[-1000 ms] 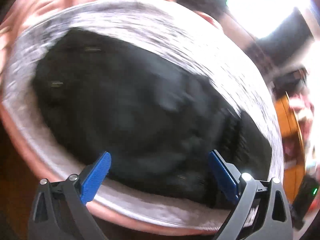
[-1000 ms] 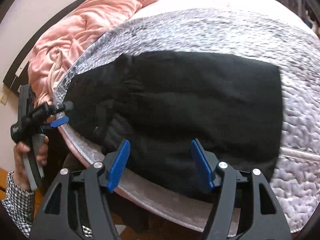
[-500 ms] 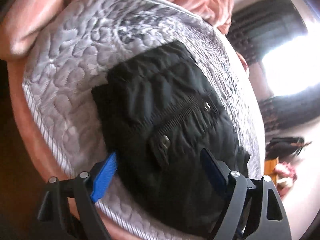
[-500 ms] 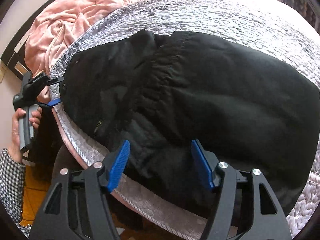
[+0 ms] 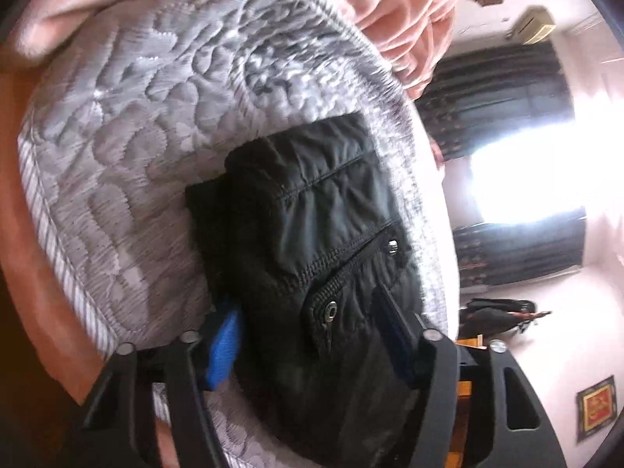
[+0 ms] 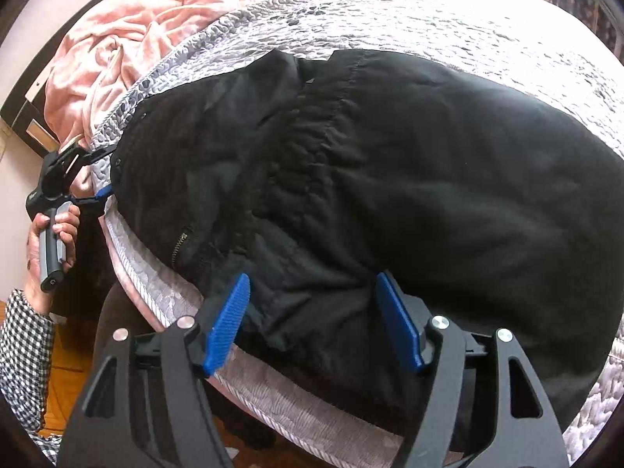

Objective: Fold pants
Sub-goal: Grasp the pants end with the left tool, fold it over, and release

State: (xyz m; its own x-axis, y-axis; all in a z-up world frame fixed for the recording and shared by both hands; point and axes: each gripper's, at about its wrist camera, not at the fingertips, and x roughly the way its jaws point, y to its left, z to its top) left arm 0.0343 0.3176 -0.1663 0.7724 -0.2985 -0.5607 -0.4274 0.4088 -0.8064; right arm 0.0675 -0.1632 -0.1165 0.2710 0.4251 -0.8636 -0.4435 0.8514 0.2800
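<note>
Black pants (image 6: 409, 179) lie spread on a grey quilted mattress (image 6: 448, 23), and their near edge hangs over its side. My right gripper (image 6: 314, 312) hovers at that near edge; its blue pads (image 6: 230, 319) straddle a bunched fold and the jaws are opening. The left wrist view shows the waistband end of the pants (image 5: 312, 234) with a metal snap (image 5: 331, 309) and a zip. My left gripper (image 5: 308, 335) has this end between its jaws, which are closing; I see no pad pressing the cloth. In the right wrist view the left gripper (image 6: 97, 173) sits at the pants' far-left corner, held by a hand (image 6: 54, 234).
A crumpled pink blanket (image 6: 156, 27) lies at the head of the bed, beyond the pants. The mattress edge (image 6: 163, 292) drops to a wooden floor (image 6: 66, 386). A bright window with dark curtains (image 5: 518, 179) fills the room's far side.
The left gripper swung round, came down to the waistband end and narrowed its jaws around it. The right gripper moved closer to the pants' near edge.
</note>
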